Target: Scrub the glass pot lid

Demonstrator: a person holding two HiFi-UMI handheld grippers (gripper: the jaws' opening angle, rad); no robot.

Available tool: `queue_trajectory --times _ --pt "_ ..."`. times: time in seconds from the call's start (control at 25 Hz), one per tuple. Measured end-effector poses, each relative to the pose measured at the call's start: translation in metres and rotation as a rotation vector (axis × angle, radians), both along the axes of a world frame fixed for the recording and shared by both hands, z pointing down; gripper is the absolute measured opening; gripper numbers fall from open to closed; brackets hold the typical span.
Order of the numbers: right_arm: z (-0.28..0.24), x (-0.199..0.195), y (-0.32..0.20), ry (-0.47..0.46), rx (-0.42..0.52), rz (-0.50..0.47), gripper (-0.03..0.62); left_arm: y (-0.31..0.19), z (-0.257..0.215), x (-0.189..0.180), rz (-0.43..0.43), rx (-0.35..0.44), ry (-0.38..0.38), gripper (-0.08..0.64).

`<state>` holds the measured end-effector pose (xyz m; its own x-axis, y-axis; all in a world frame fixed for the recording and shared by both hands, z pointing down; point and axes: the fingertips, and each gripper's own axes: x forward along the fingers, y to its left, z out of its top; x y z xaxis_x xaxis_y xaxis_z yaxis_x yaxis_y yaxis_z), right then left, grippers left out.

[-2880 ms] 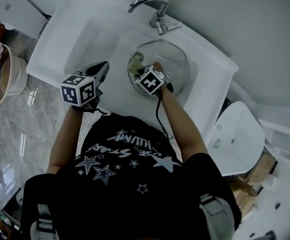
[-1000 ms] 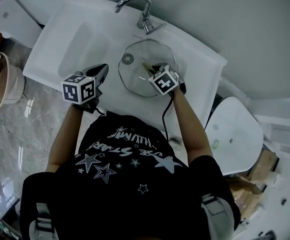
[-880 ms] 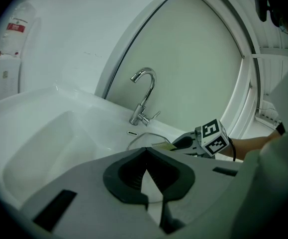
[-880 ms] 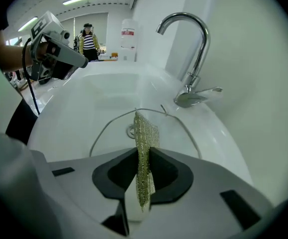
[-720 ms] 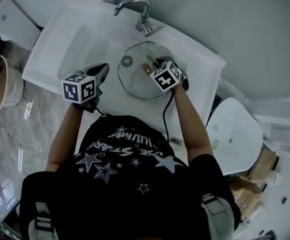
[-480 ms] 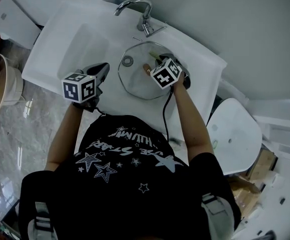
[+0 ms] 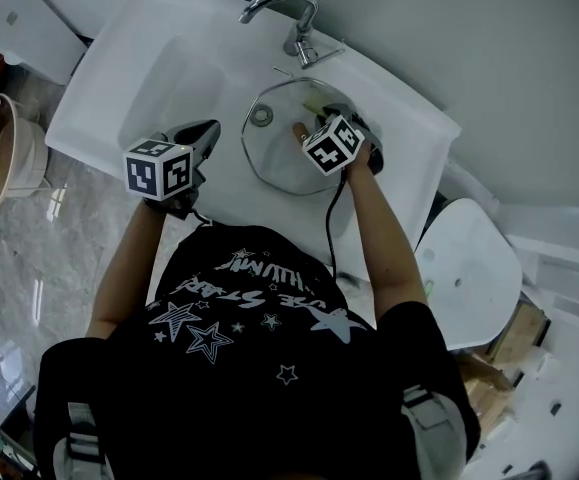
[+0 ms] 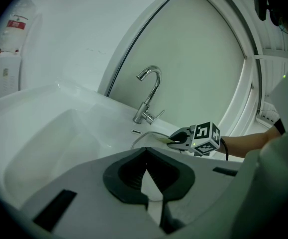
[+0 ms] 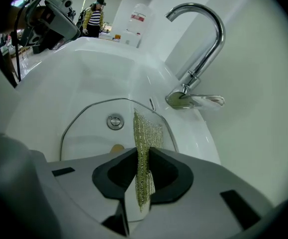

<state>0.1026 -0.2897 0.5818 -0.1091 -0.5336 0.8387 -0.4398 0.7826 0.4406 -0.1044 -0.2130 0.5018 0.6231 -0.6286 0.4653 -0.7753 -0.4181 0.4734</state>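
The glass pot lid (image 7: 269, 168) lies in the white sink basin (image 7: 169, 78), metal rim up, its brown knob (image 7: 299, 129) near the middle. My right gripper (image 7: 318, 118) hovers over the lid's back right part, shut on a green-gold mesh scrub cloth (image 9: 143, 148) that stands on edge on the glass (image 9: 84, 133). The drain (image 9: 115, 121) shows through the lid. My left gripper (image 7: 207, 131) hangs at the sink's front edge, left of the lid, jaws together and holding nothing (image 8: 144, 156). From there I see the right gripper's marker cube (image 8: 205, 137) over the lid.
A chrome faucet (image 7: 287, 10) stands at the back of the sink, close behind the lid (image 9: 203, 49). A round basket (image 7: 9, 158) sits on the floor at left and a white toilet lid (image 7: 469, 268) at right. A person (image 9: 91, 15) stands far off.
My right gripper has slid the cloth across the lid from its left part toward the back right, near the faucet. The left gripper has stayed put.
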Motion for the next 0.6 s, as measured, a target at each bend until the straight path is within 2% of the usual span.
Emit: queue_trajectory --times 0.6 --pt "0.046 -0.030 0.057 -0.011 -0.158 -0.114 0.067 0.015 0.003 -0.009 -0.019 -0.012 -0.005 0.008"
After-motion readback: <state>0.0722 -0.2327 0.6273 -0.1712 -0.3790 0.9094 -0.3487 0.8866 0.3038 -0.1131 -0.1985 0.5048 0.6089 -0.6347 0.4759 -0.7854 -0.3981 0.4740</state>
